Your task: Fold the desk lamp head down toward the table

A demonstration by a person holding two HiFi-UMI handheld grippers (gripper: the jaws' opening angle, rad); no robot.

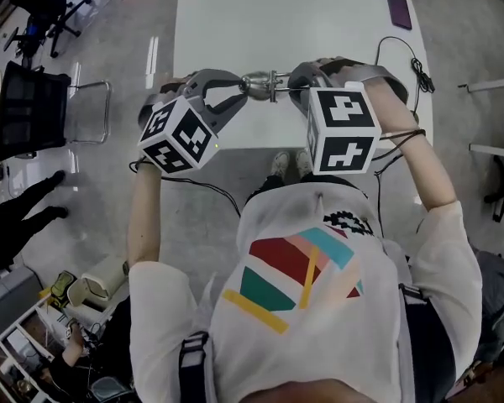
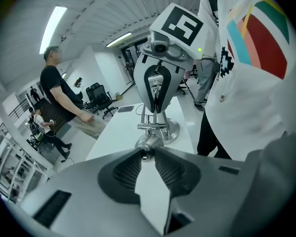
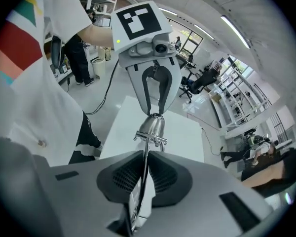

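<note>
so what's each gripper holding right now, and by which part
The left gripper pinches the narrow tip of the lamp head; the right gripper is clamped on the lamp's thin arm just behind the head.

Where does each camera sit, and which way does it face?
Head view: on the person's head, facing steeply down at the white table; the shirt, forearms, left tongs and right tongs show.
Left gripper view: on the left tongs, facing along them to the lamp head they pinch; the right tongs and shirt show beyond.
Right gripper view: on the right tongs, facing along them to the lamp arm they clamp; the left tongs show beyond.
Shared: both gripper views see the lamp head, from opposite sides.
</note>
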